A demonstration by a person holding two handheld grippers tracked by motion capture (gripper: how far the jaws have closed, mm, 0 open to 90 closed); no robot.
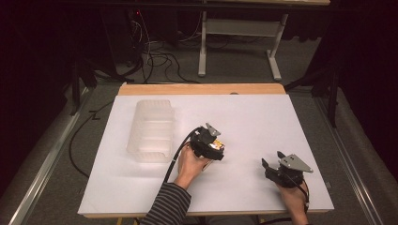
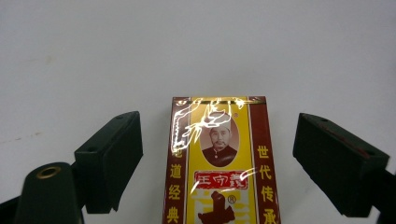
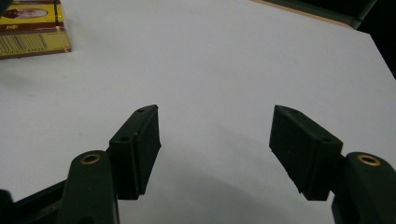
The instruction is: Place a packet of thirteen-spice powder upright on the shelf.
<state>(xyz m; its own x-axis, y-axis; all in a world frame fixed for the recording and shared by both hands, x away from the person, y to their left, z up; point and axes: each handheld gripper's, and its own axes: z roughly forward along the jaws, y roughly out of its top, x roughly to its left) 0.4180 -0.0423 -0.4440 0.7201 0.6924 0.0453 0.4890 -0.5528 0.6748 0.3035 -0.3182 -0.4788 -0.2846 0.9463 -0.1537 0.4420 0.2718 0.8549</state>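
left fingers: the left gripper (image 2: 218, 163) has its fingers (image 2: 112, 158) spread wide, one on each side of the box (image 2: 219, 163), with a clear gap to each long edge; nothing is pinched

box: lies flat on the white surface (image 2: 196, 46), label up, in the lower middle of the left gripper view; in the high view it peeks out under the left gripper (image 1: 210, 142) at mid-frame; in the right gripper view it sits in the upper left corner (image 3: 32, 28)

step in hand: looks like a release or a fresh approach on the box; which of the two I cannot tell

doing it well: keep the fingers parallel to the long edges and centred; if lifting away, go straight up so no pad drags the glossy wrap

right fingers: the right gripper (image 3: 215, 154) stands wide apart over bare surface, holding nothing; at the lower right of the high view (image 1: 277, 169)

further out: a clear bin (image 1: 151, 131) rests at the left of the high view, apart from the box
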